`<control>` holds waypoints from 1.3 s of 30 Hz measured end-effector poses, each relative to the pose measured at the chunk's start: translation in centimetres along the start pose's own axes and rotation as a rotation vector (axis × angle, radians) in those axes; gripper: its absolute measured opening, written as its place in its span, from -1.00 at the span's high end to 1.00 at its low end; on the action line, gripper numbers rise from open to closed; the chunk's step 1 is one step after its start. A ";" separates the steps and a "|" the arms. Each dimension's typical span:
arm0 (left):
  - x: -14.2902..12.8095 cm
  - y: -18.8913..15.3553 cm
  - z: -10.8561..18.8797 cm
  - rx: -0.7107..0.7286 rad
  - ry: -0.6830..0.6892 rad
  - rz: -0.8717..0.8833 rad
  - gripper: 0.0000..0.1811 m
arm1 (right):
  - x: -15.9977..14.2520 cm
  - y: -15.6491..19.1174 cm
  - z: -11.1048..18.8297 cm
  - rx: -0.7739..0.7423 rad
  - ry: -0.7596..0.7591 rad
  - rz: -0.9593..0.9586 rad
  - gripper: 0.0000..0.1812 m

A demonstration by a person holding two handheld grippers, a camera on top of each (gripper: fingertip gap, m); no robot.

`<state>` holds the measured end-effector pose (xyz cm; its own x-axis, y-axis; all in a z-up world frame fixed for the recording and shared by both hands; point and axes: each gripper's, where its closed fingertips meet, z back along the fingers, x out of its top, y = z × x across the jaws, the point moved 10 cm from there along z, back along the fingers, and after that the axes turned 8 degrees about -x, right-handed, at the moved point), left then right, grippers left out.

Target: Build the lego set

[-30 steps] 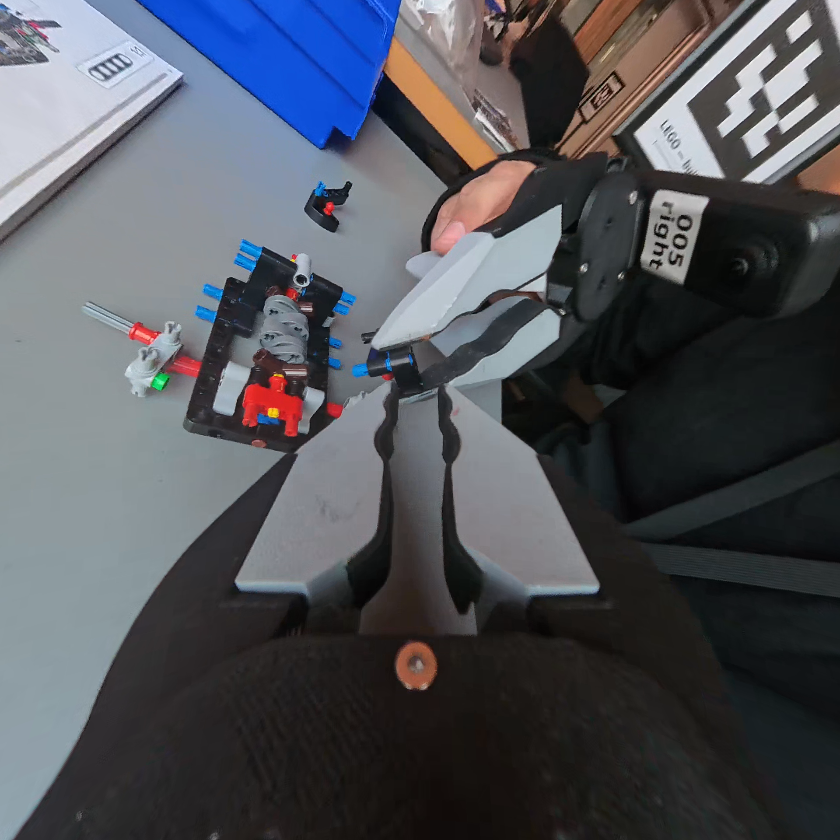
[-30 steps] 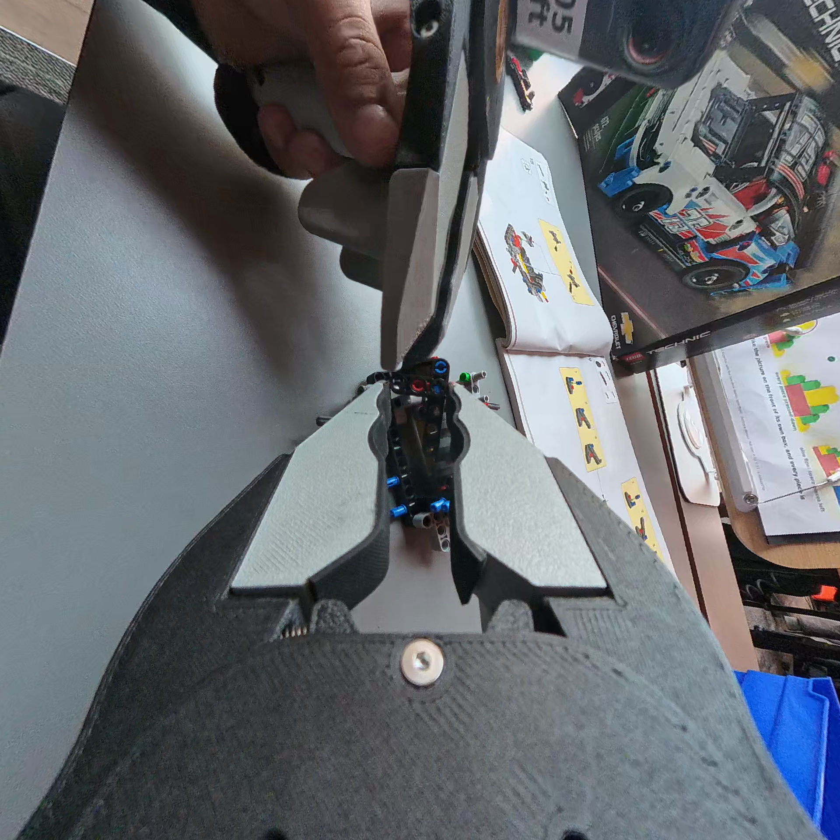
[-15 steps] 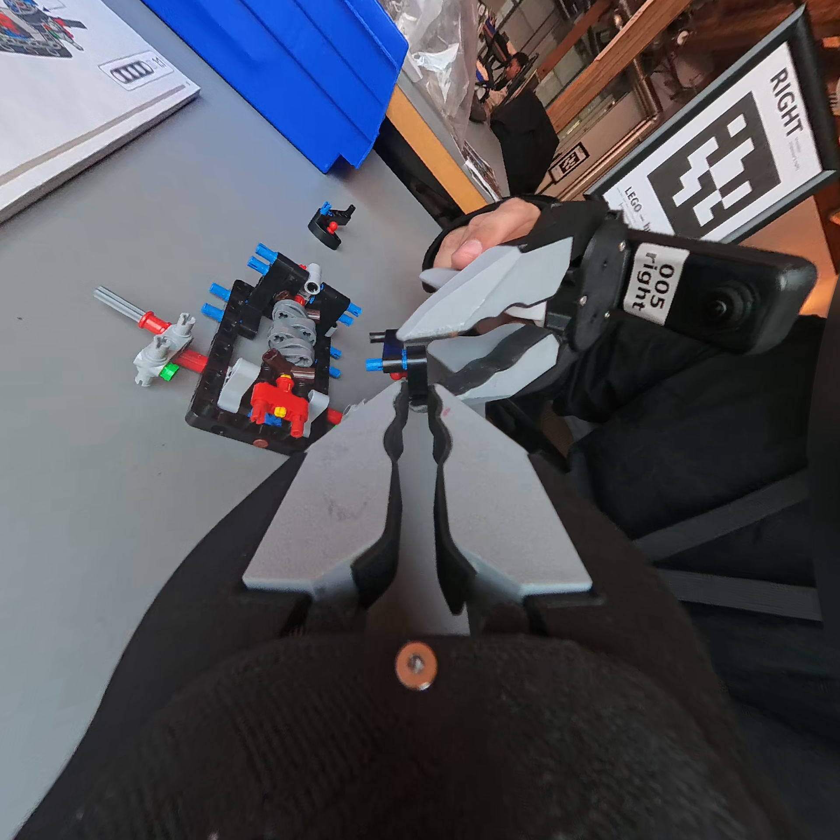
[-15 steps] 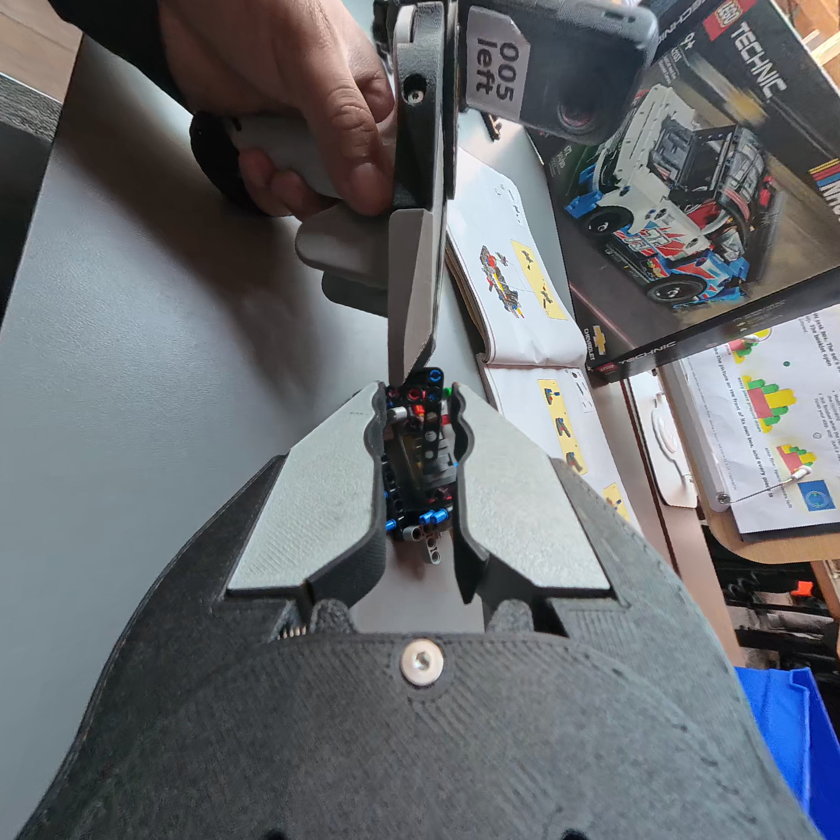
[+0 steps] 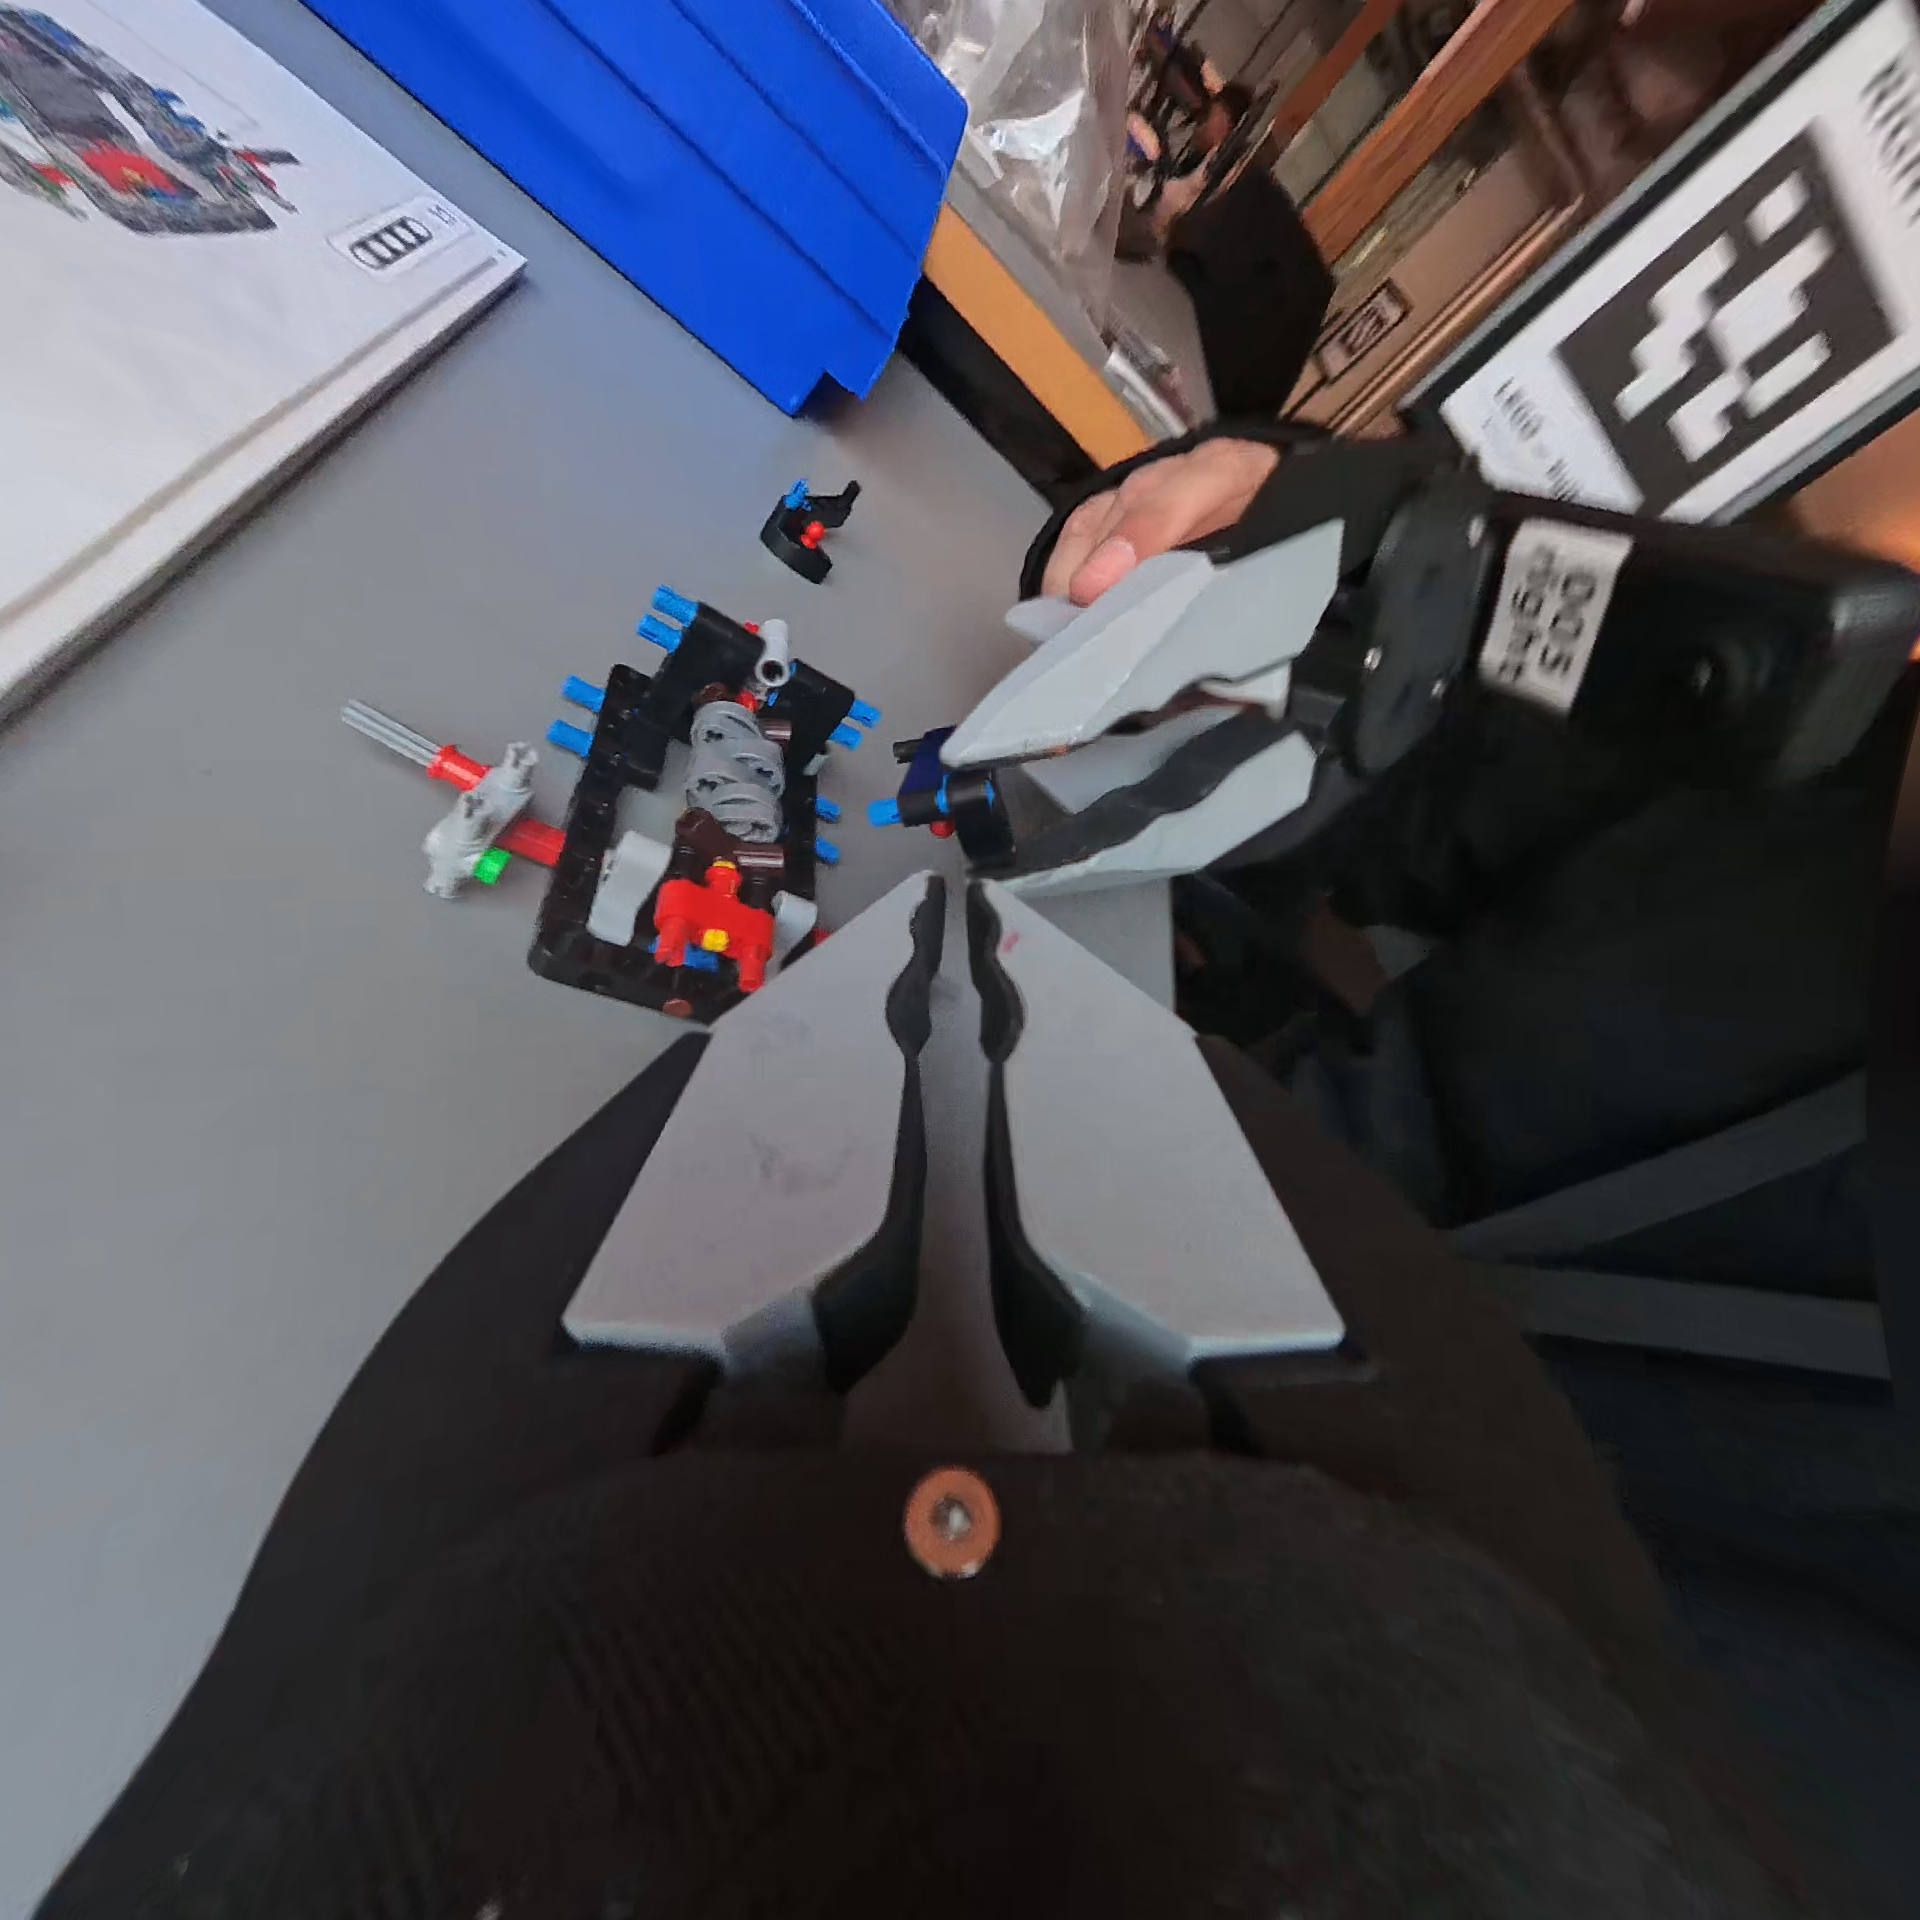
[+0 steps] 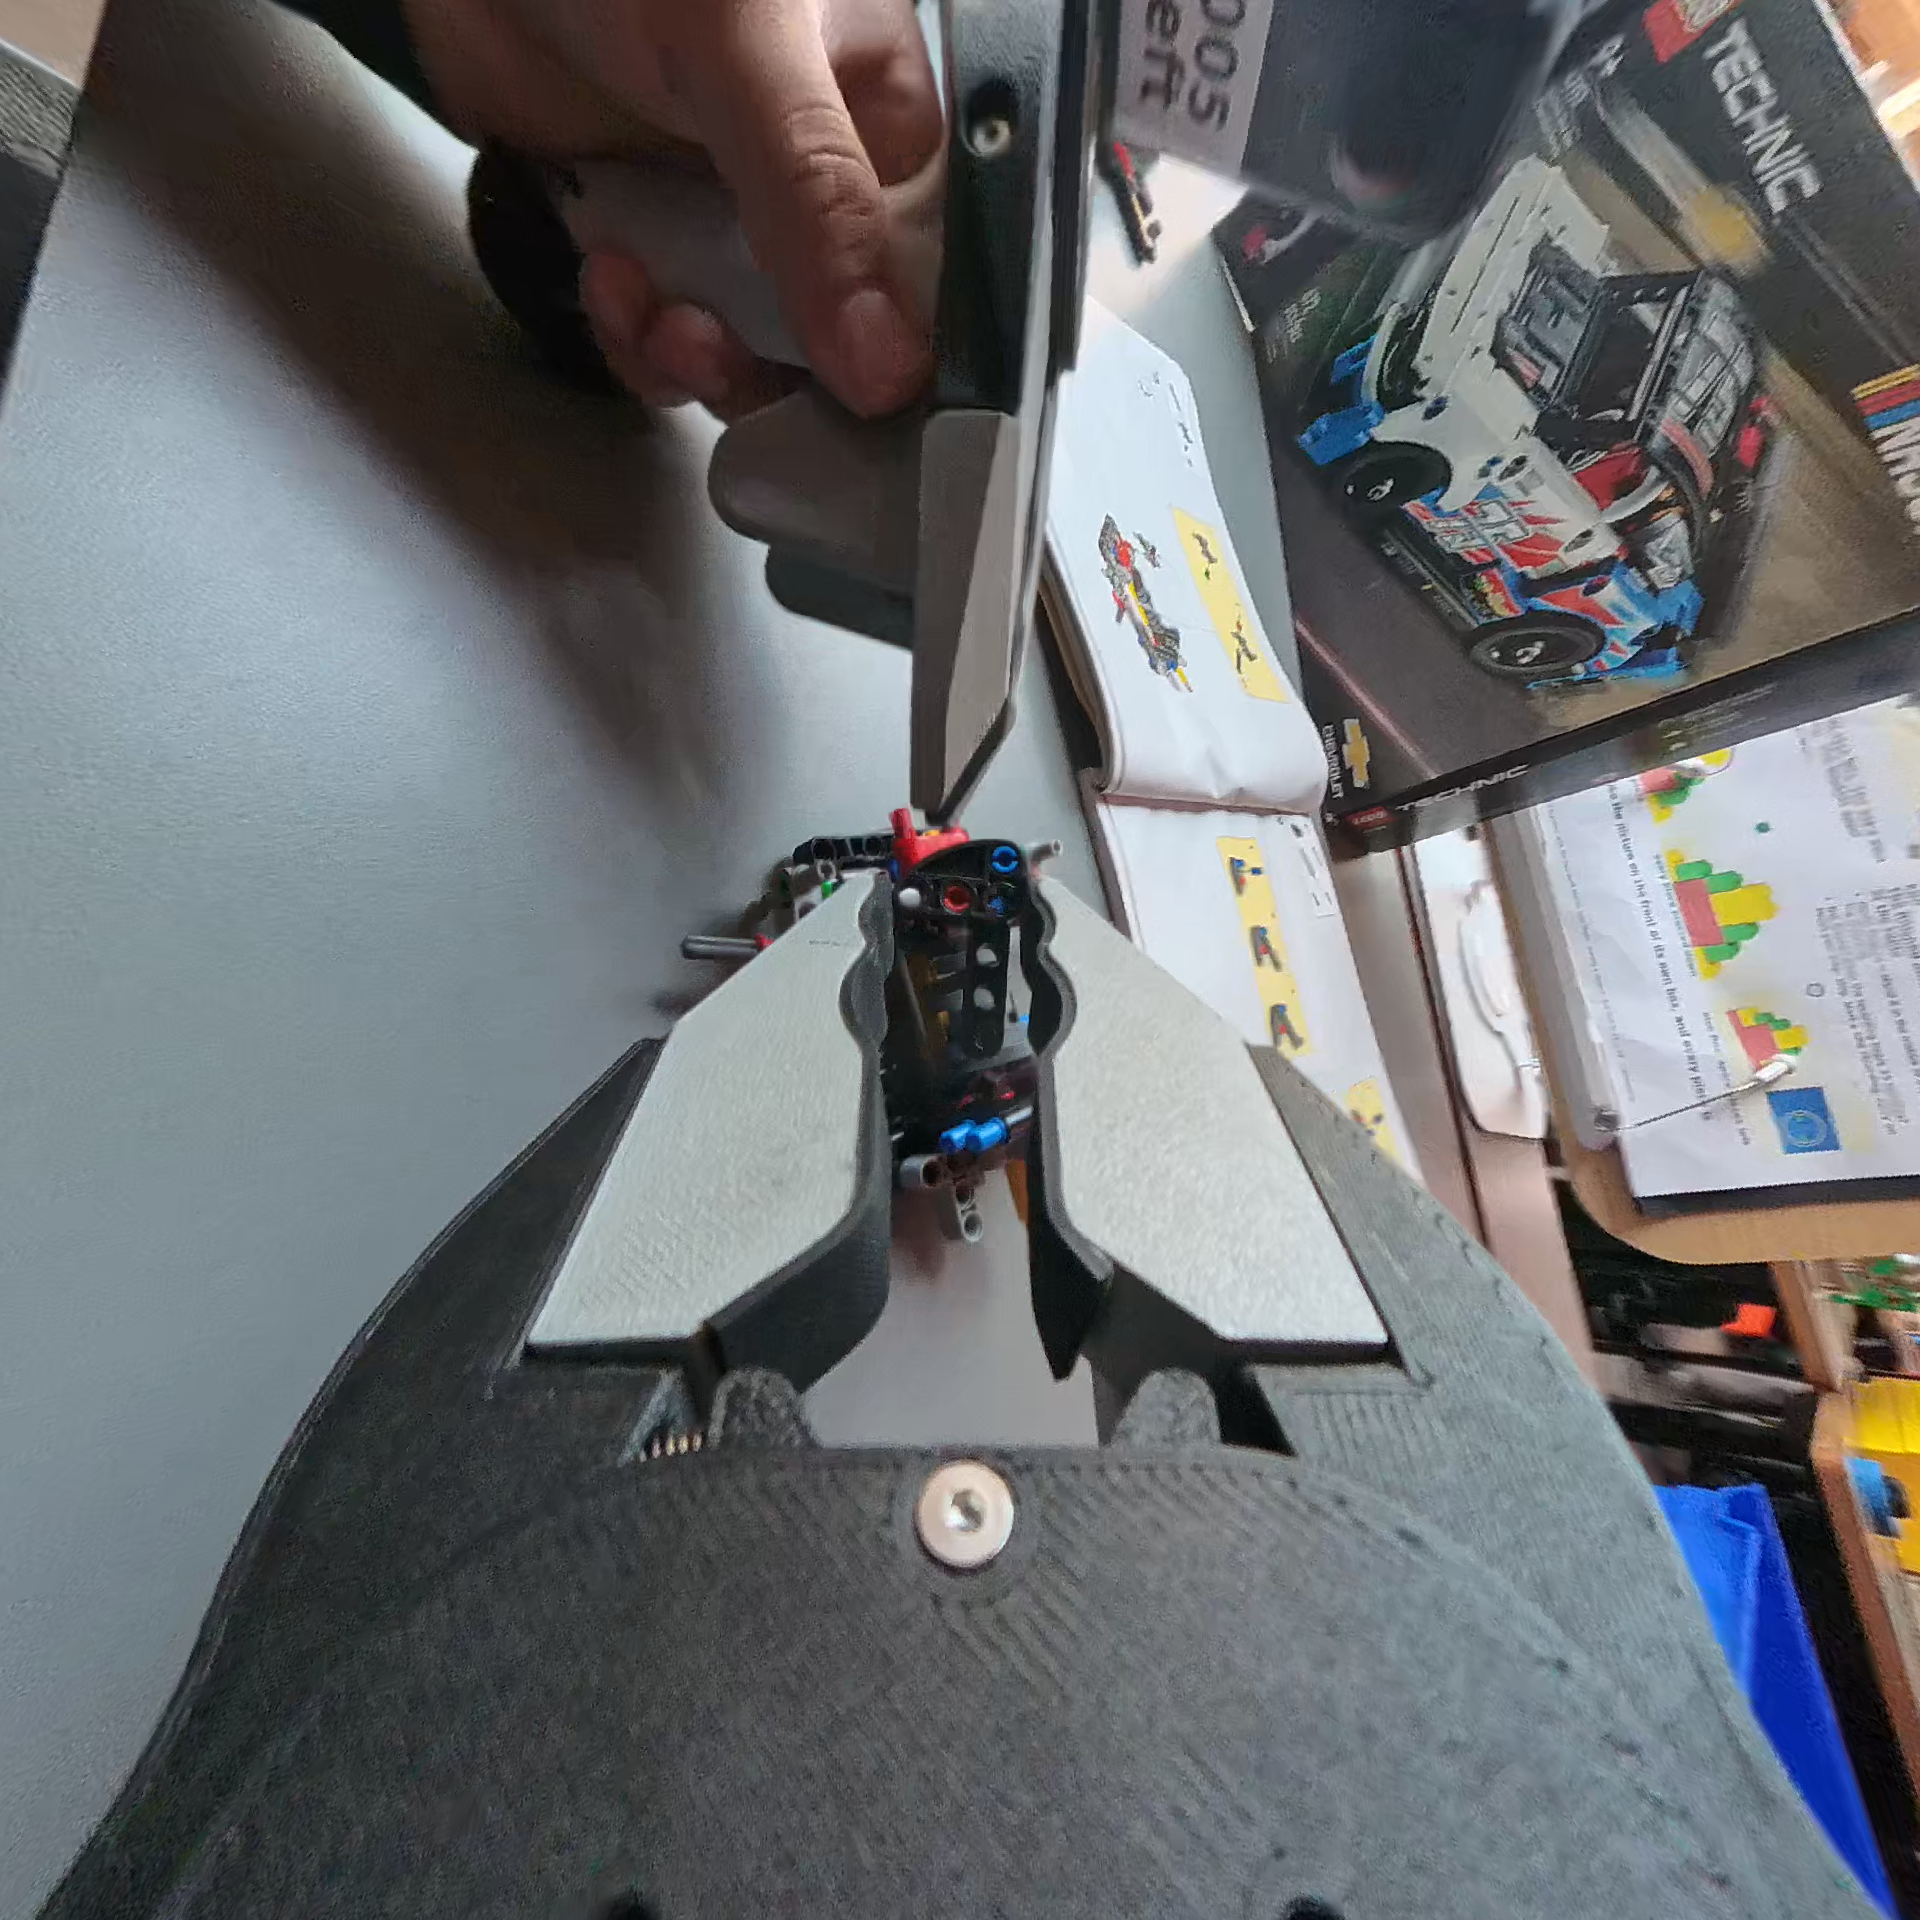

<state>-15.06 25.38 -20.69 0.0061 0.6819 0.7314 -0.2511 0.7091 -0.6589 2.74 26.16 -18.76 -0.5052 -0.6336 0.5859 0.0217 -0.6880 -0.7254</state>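
Right gripper [image 6: 961, 914] jaws clamp a small black piece [image 6: 961, 956] above the table [image 5: 208, 1039], left gripper [image 5: 948, 896] jaws nearly shut and empty; piece could twist or slip before reaching the frame [image 5: 686, 821].

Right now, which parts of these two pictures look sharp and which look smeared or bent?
Left wrist view: the black lego frame on the grey table is fairly sharp; the framed black-and-white marker sign and the booklet are smeared, and straight edges bow near the borders. Right wrist view: the black lego piece in the right tongs is crisp; the set's box is blurred.
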 end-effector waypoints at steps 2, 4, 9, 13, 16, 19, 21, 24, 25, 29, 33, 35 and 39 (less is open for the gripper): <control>0.0 -0.1 0.3 0.109 0.110 -0.120 0.97 | -0.7 -0.6 0.1 0.066 0.011 -0.090 0.77; -0.2 -0.4 -0.2 0.189 0.209 -0.212 0.83 | -1.6 -1.3 0.0 0.153 0.019 -0.195 0.77; -0.8 -1.0 -2.1 0.225 0.287 -0.314 0.80 | -2.9 -2.2 -0.5 0.326 0.041 -0.347 0.77; -1.2 -0.9 -2.8 0.287 0.341 -0.355 0.88 | -3.0 -2.0 -0.7 0.364 0.030 -0.351 0.77; -1.5 -1.2 -2.8 0.320 0.342 -0.386 0.95 | -3.2 -1.9 -1.0 0.387 0.020 -0.346 0.77; -1.7 -1.4 -2.9 0.347 0.355 -0.408 0.95 | -3.4 -2.1 -1.2 0.423 -0.009 -0.379 0.77; -1.7 -1.5 -3.0 0.352 0.359 -0.420 0.95 | -3.4 -2.3 -1.4 0.457 -0.025 -0.396 0.77; -1.6 -1.3 -2.8 0.349 0.363 -0.437 0.95 | -3.0 -2.4 -1.7 0.469 -0.029 -0.369 0.77; -1.5 -1.3 -2.7 0.354 0.363 -0.444 0.95 | -2.9 -2.3 -1.8 0.471 -0.027 -0.354 0.77; -1.5 -1.2 -2.2 0.362 0.354 -0.450 0.93 | -2.5 -2.1 -2.7 0.495 -0.002 -0.316 0.77; -1.6 -1.1 -2.1 0.376 0.365 -0.467 0.92 | -2.3 -2.3 -3.2 0.510 0.002 -0.299 0.77; -1.6 -1.1 -1.9 0.389 0.375 -0.484 0.92 | -2.3 -2.5 -3.4 0.516 0.003 -0.299 0.77; -1.5 -1.0 -1.7 0.392 0.378 -0.497 0.90 | -2.3 -2.6 -3.9 0.525 0.011 -0.317 0.77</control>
<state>-13.22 23.98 -21.45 0.5243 0.3624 0.7706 -0.4589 0.8825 -0.1029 0.52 30.78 -19.62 -0.5654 -0.3678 0.7383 0.2898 -0.9266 -0.2396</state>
